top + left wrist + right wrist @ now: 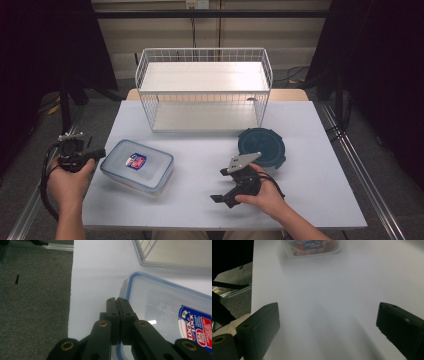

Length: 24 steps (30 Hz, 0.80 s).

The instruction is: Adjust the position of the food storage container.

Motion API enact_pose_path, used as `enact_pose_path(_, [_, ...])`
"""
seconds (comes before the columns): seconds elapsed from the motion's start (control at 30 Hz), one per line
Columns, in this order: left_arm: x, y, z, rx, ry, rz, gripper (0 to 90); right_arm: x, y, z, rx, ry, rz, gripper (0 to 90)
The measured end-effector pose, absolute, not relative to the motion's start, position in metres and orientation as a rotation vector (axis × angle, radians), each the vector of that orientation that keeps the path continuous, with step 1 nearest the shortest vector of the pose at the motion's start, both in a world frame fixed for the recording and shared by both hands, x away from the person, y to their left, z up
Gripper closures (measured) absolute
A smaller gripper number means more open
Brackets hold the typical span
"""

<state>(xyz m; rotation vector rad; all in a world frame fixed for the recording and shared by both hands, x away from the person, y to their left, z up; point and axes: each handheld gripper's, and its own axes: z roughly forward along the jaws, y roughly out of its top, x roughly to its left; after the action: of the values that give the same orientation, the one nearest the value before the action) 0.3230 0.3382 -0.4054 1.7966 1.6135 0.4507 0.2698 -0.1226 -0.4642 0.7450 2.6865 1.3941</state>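
Now L claw (pixel 117 301) clenched at container (pixel 136 165) edge, lower left, nothing gripped; R claw (pixel 223 186) released. Next: reopen, grasp rim.

Both forearms are bare, with no sleeves showing. The left gripper (pixel 97 153) is black, with a black cable looping from it and brass-coloured rivets in its linkage arms, as the left gripper view shows. The right gripper (pixel 218 185) is black too, carries a grey three-cornered plate (pixel 243 161) on top, and has blocky, matte black jaws with small screw holes.
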Motion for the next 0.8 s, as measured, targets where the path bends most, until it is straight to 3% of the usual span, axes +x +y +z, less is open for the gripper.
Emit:
enact_pose_path(0.6, [0.321,0.354,-0.415,1.793,1.646,0.317,90.0,0.269,-0.122,-0.463,0.737,2.69,1.386,4.6])
enact_pose_path(0.8, [0.322,0.323,-0.416,1.894,1.589,0.209,90.0,0.27,-0.122,-0.462,0.734,2.686,1.384,4.7])
